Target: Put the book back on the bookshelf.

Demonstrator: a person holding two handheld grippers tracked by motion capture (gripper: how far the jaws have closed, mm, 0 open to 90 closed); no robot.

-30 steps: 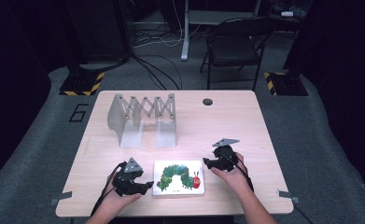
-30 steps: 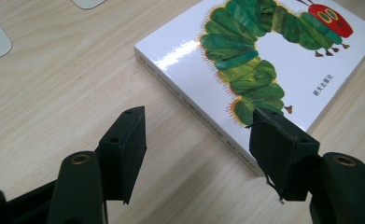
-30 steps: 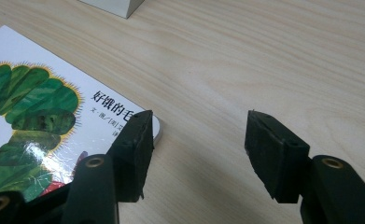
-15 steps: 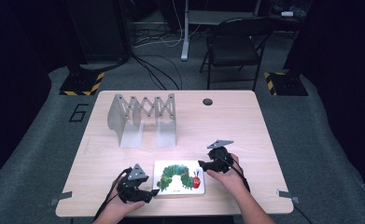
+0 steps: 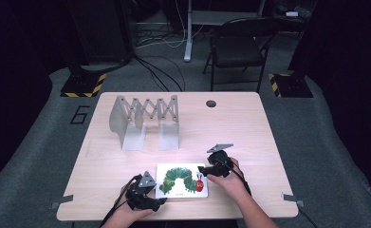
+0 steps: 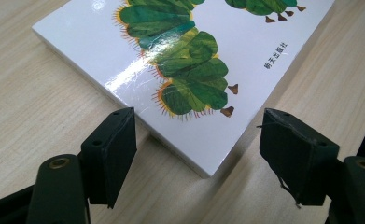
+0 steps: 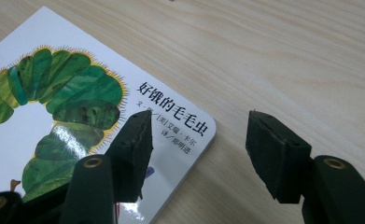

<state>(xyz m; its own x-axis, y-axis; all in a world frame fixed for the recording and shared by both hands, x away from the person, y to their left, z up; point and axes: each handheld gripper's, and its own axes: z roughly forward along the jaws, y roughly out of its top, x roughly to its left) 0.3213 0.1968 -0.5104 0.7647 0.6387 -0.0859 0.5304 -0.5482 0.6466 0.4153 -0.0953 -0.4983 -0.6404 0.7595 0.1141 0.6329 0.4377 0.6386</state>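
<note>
A white picture book (image 5: 182, 181) with a green caterpillar on its cover lies flat near the table's front edge. My left gripper (image 5: 160, 202) is at the book's near left corner. In the left gripper view its jaws (image 6: 199, 135) have just been opening, and the book's corner (image 6: 180, 56) lies between them without touching the pads. My right gripper (image 5: 201, 169) stands open at the far right corner. In the right gripper view (image 7: 201, 135) one jaw hangs over the cover (image 7: 54, 107) and the other over bare wood.
A grey metal accordion rack (image 5: 143, 121) stands at the back left of the wooden table (image 5: 249, 133). A dark round grommet (image 5: 211, 103) sits near the far edge. A folding chair (image 5: 237, 42) stands beyond the table.
My left gripper has sunk and slid toward the front edge, to the book's near left corner, with its jaws wider apart. The right gripper has barely shifted.
</note>
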